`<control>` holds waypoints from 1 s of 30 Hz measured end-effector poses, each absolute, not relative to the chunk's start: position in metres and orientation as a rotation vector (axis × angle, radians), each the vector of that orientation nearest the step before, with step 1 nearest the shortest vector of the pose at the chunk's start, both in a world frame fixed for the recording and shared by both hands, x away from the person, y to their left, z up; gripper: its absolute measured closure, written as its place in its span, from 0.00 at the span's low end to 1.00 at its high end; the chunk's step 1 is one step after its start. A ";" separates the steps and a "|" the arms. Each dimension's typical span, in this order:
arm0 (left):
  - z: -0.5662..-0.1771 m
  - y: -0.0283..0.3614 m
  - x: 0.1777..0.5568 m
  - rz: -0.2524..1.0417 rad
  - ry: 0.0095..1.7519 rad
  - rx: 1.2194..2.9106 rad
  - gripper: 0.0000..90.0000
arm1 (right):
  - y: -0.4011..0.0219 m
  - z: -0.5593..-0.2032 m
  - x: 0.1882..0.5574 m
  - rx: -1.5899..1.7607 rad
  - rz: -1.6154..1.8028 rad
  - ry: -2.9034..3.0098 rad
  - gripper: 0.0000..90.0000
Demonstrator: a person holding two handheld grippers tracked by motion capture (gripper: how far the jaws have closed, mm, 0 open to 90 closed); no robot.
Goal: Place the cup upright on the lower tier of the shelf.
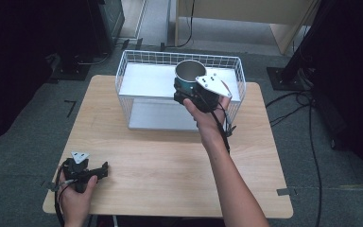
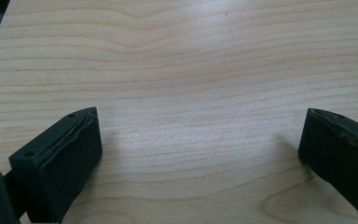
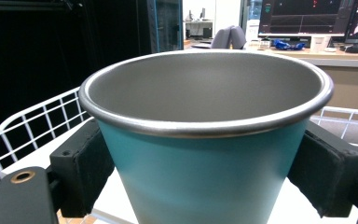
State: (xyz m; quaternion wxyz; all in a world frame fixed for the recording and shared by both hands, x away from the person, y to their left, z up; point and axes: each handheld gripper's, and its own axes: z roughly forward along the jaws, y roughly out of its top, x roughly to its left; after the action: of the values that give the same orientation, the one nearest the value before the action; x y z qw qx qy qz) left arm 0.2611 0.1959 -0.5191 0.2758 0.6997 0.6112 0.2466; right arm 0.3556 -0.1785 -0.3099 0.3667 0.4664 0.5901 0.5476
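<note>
The right gripper (image 1: pixel 189 92) is lifted above the desk (image 1: pixel 170 161), toward 12 o'clock and a little to the right of the middle. Its fingers (image 3: pixel 81 165) are pressed against both sides of a teal cup (image 3: pixel 205 172), so they are holding it. The cup stands upright between them, with its metal rim on top and a grey inside. In the high view the cup (image 1: pixel 189 75) is over the right part of the white wire basket (image 1: pixel 137 61), just above the white shelf inside it. I cannot tell whether the bottom of the cup touches the shelf or not. The grey three-cornered plate of this gripper faces up, and the person's right hand (image 1: pixel 208 116) grips it from the 6 o'clock side.

The basket is at the 12 o'clock edge of the desk.

The left gripper (image 1: pixel 105 170) is at about 7 o'clock, near the corner of the desk and well apart from the basket. The left hand (image 1: pixel 75 196) holds it low on the wood. In the left gripper view its fingers (image 2: pixel 67 154) are spread wide, with bare wood grain between them and nothing held.
</note>
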 end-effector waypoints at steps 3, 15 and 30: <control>-0.519 0.196 0.261 0.662 1.641 1.883 0.00 | -0.179 -0.309 0.359 1.198 1.402 1.514 0.16; -0.519 0.196 0.261 0.662 1.635 1.887 0.00 | -0.176 -0.314 0.382 1.233 1.366 1.510 0.16; -0.519 0.196 0.261 0.659 1.626 1.894 0.00 | -0.176 -0.316 0.406 1.267 1.358 1.486 0.16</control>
State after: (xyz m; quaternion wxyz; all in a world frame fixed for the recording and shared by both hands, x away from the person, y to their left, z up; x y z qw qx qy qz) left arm 0.2610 0.1955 -0.5191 0.2763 0.7050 0.6054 0.2452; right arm 0.4061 -0.1760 -0.3160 0.3724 0.4945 0.5797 0.5297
